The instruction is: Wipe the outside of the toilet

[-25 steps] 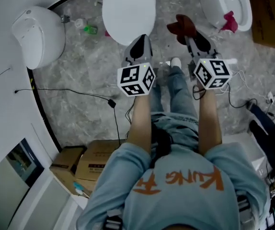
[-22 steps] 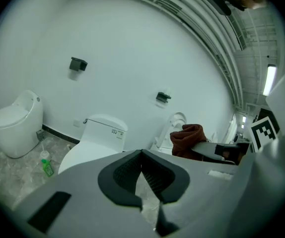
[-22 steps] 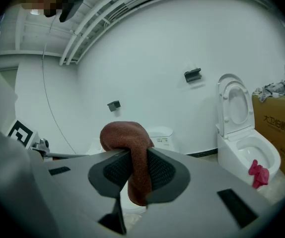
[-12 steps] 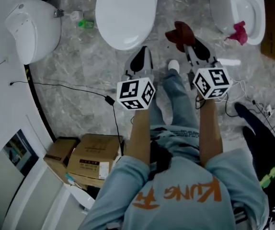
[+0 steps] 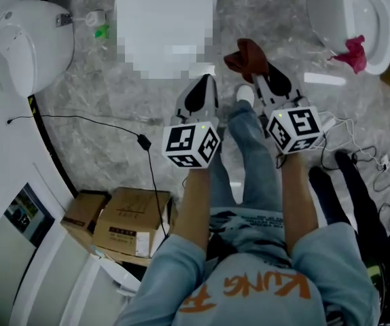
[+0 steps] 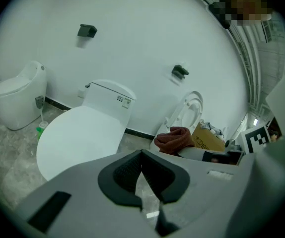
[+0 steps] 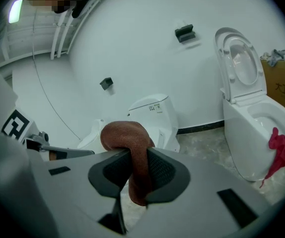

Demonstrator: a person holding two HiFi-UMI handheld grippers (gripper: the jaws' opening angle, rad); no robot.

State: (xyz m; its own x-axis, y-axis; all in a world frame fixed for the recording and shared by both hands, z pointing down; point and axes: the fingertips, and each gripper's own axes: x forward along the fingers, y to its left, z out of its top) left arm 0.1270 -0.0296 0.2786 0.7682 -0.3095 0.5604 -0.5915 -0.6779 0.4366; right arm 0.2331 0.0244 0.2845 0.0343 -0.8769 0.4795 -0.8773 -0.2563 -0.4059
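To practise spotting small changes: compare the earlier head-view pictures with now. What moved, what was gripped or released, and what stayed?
Both grippers slid slightly down the head view, toward the person. Nothing was taken or released: the right gripper keeps the brown fabric cloth clamped; the left gripper stays shut, empty. The closed white toilet stands untouched.

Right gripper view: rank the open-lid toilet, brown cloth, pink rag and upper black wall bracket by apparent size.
1. open-lid toilet
2. brown cloth (nearest the camera, so inflated)
3. pink rag
4. upper black wall bracket
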